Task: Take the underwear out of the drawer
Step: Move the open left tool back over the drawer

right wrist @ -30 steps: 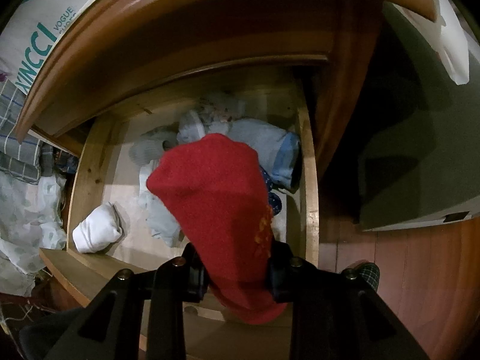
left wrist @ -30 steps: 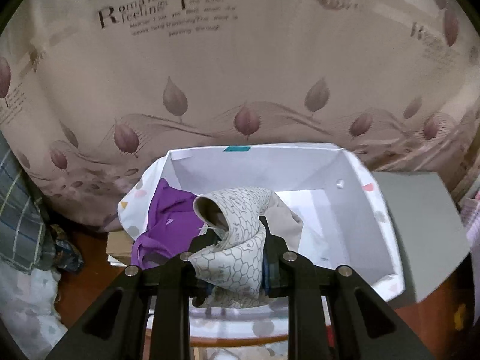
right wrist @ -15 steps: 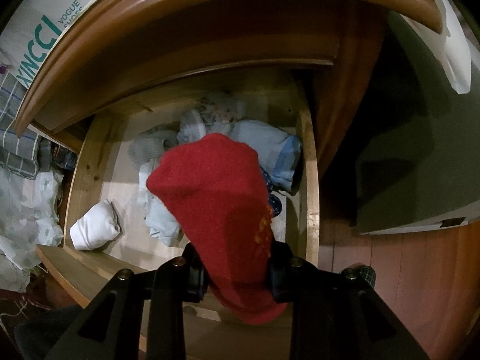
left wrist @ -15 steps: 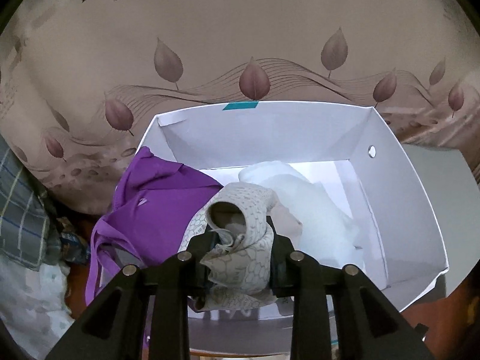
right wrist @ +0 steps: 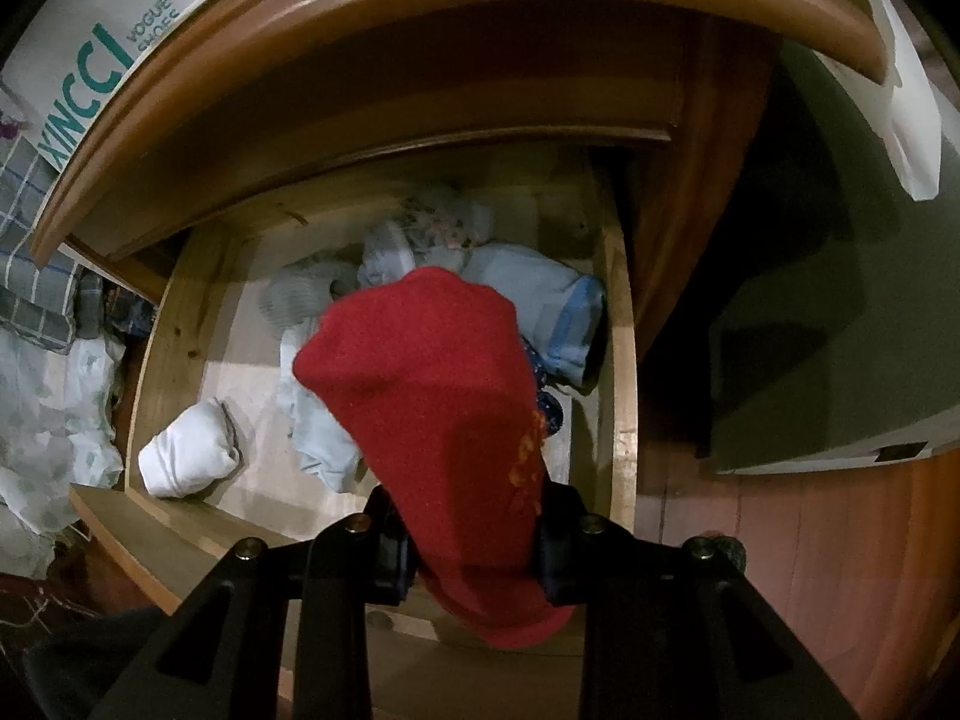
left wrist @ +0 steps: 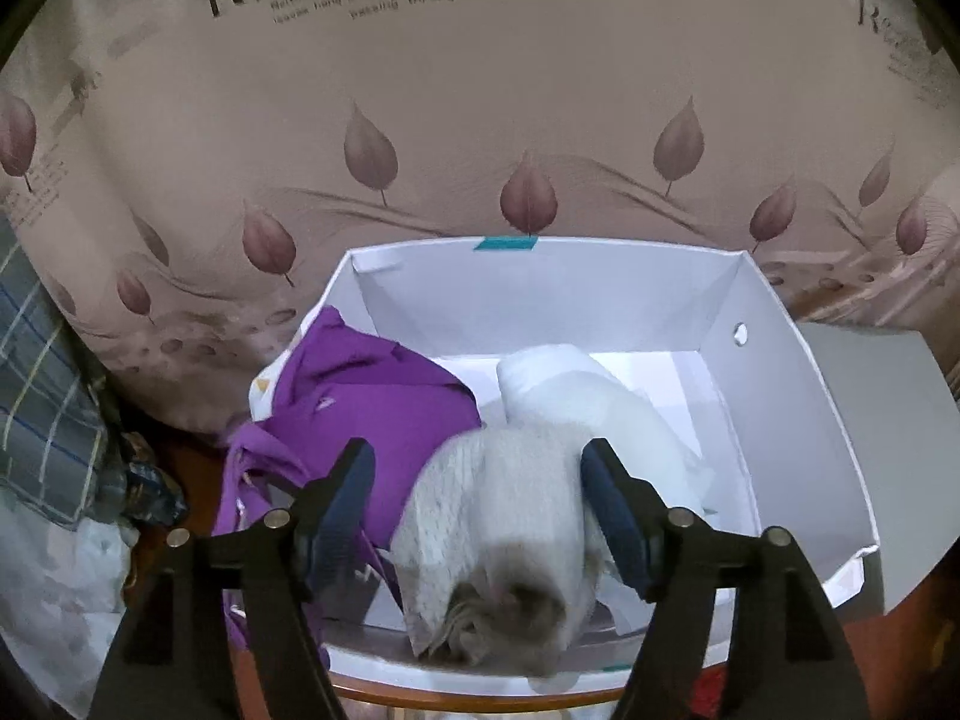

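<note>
I have two pieces in play. The pale grey, honeycomb-patterned underwear sits blurred between the jaws of my left gripper, which are opening; the pads stand clear of the cloth on both sides, so it is dropping at the near rim of the white cardboard box. The red knit underwear with an orange print is clamped in my right gripper, pads pressed into it on both sides, hanging above the open wooden drawer.

Inside the box, a purple garment is draped over the left wall and a white folded cloth lies near the middle, so I judge several pieces already moved. Much is left: the drawer holds a rolled white piece at its front left corner, and a heap of pale blue and grey garments toward the back right. The red one has yet to reach the box.

Writing: the beige leaf-printed fabric behind the box reads "Romantic feelings", partly cut off, with small lines below that I cannot fully make out. In the right view, a white shoebox above the drawer's cabinet top carries teal letters "XINCCI" and "VOGUE SHOES".
</note>
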Action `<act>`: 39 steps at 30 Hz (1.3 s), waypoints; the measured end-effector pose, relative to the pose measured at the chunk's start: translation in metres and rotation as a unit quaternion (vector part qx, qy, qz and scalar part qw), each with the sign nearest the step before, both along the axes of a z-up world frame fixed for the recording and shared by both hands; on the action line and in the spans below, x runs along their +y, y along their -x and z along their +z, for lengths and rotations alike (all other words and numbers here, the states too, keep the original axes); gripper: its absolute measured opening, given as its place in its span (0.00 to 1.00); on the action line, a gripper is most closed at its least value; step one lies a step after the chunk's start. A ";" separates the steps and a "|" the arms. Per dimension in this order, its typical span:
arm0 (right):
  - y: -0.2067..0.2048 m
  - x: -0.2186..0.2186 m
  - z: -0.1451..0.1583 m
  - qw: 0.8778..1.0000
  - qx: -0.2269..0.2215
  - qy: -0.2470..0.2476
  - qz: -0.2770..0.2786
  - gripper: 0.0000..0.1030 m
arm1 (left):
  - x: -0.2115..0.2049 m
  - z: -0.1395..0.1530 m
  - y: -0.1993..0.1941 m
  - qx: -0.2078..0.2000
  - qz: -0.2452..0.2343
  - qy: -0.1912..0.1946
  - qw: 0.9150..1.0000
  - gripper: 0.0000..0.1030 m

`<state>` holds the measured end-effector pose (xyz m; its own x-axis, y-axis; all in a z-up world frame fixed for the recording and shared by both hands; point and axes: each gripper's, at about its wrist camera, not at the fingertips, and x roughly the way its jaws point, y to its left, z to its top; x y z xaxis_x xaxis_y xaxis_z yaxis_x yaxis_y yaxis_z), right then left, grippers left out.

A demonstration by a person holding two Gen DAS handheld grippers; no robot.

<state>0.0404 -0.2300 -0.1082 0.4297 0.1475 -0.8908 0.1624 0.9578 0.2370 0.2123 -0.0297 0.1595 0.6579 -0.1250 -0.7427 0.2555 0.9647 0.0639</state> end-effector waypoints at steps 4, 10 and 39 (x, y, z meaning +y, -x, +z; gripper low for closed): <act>0.000 0.001 0.000 1.000 0.000 0.003 0.003 0.29 | 0.008 0.012 0.010 -0.009 0.002 0.011 1.000 0.70; 0.000 0.003 0.001 1.000 -0.001 0.007 0.006 0.29 | 0.030 0.035 0.043 -0.053 0.022 0.025 0.998 0.74; 0.003 0.024 0.051 0.989 -0.061 0.131 0.009 0.29 | 0.201 -0.182 0.120 0.062 0.293 -0.036 0.953 0.88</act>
<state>0.0371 -0.2065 -0.0576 0.5353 -0.0739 -0.8414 0.1308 0.9914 -0.0039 0.0919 0.1715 -0.0225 0.5054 0.2909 -0.8124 -0.3162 0.9384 0.1393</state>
